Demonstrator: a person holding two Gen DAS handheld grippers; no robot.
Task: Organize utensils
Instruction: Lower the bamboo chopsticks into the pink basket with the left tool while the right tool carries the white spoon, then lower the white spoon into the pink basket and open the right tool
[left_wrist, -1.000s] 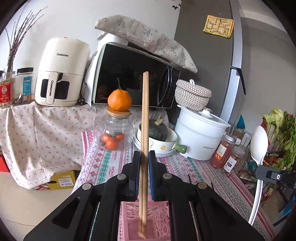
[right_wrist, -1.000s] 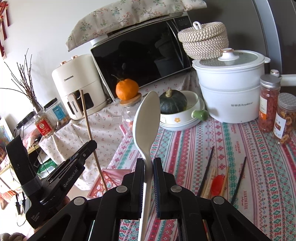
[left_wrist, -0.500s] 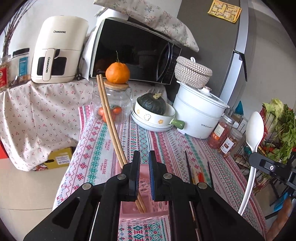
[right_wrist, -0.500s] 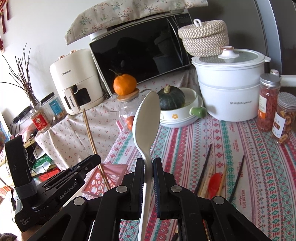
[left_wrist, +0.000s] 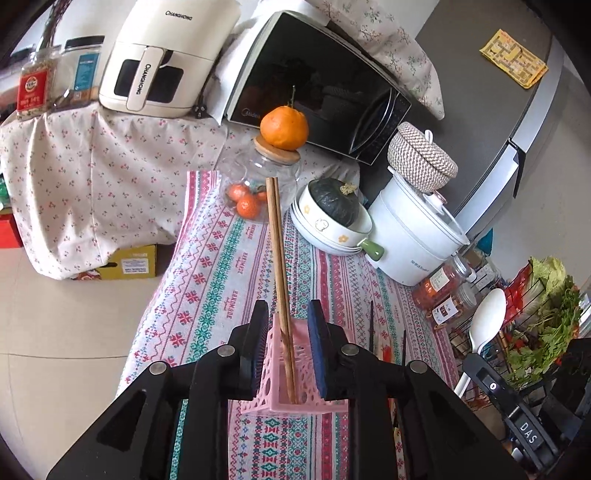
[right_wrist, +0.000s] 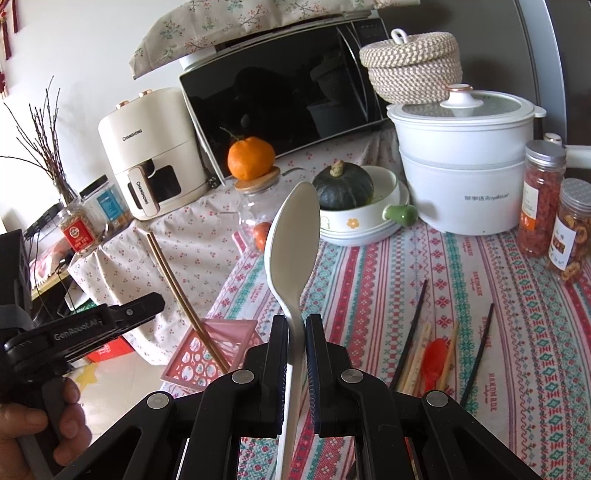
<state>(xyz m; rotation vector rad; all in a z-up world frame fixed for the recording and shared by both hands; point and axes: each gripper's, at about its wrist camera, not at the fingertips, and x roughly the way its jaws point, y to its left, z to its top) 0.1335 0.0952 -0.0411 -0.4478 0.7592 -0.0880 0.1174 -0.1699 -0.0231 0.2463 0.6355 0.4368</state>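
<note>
Open cloth (left_wrist: 221, 295) left of holder (left_wrist: 295, 400), up to jar (left_wrist: 258, 184). Chopsticks (left_wrist: 279, 266) leaning from holder, slanting across space above it. Right of holder: loose sticks (right_wrist: 410, 332) and red spoon (right_wrist: 432, 356) on cloth. Beyond: bowl (right_wrist: 365, 225), pot (right_wrist: 465, 166), two spice jars (right_wrist: 543, 195) closing off back edge.

— What sort of place is this?
— A home kitchen. A microwave (right_wrist: 280, 96) and an air fryer (right_wrist: 151, 151) sit at the upper left of the frame.
— Anything else?
— A white cooking pot (right_wrist: 465, 162) at the right, and food jars (right_wrist: 541, 199) on a patterned tablecloth (right_wrist: 517, 314).
</note>
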